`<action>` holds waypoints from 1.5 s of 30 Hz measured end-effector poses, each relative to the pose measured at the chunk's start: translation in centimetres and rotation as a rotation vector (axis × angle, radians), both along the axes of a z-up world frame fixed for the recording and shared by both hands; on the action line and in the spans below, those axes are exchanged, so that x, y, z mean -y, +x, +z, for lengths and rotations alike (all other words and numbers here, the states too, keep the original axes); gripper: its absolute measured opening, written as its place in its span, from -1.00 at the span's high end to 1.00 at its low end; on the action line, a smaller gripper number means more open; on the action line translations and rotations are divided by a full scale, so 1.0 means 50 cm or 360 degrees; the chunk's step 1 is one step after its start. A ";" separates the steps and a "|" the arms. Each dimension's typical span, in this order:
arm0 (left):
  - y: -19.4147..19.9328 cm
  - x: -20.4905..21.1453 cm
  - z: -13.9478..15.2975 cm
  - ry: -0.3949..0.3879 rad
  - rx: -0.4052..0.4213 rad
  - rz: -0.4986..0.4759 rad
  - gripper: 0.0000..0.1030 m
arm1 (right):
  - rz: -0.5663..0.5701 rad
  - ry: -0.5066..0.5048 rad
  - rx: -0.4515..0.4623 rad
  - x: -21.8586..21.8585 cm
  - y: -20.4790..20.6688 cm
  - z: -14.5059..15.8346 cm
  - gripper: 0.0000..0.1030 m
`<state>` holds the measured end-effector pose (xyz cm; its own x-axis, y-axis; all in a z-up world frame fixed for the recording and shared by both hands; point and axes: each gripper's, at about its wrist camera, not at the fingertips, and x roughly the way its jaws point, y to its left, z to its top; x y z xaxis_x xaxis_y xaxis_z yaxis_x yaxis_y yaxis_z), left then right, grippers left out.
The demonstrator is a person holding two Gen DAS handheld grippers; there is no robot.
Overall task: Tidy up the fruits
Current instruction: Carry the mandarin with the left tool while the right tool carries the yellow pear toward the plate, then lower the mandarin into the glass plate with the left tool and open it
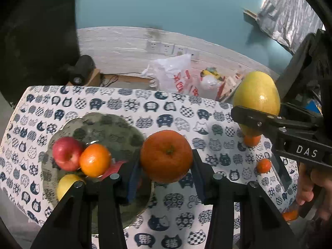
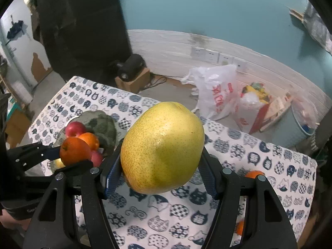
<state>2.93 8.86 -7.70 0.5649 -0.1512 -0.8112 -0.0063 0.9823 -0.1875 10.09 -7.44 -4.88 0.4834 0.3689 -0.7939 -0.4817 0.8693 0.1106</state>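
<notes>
Both hands angle their tools steeply down over the table (image 1: 116,101). The left tool (image 1: 167,161) is clamped on an orange (image 1: 166,155), held in the air just right of the glass plate (image 1: 116,130), where an apple (image 1: 66,153), another orange (image 1: 95,160) and a yellow fruit (image 1: 66,184) sit. The right tool (image 2: 161,166) grips a big yellow pear (image 2: 162,153), also lifted clear. Small oranges (image 1: 263,165) lie loose near the table's right edge; the middle of the cloth is open.
</notes>
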 end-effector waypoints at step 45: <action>-0.063 -0.167 -0.125 -0.0031 -0.0257 0.0229 0.05 | 0.0289 -0.0047 -0.0162 -0.264 -0.001 -0.094 -0.30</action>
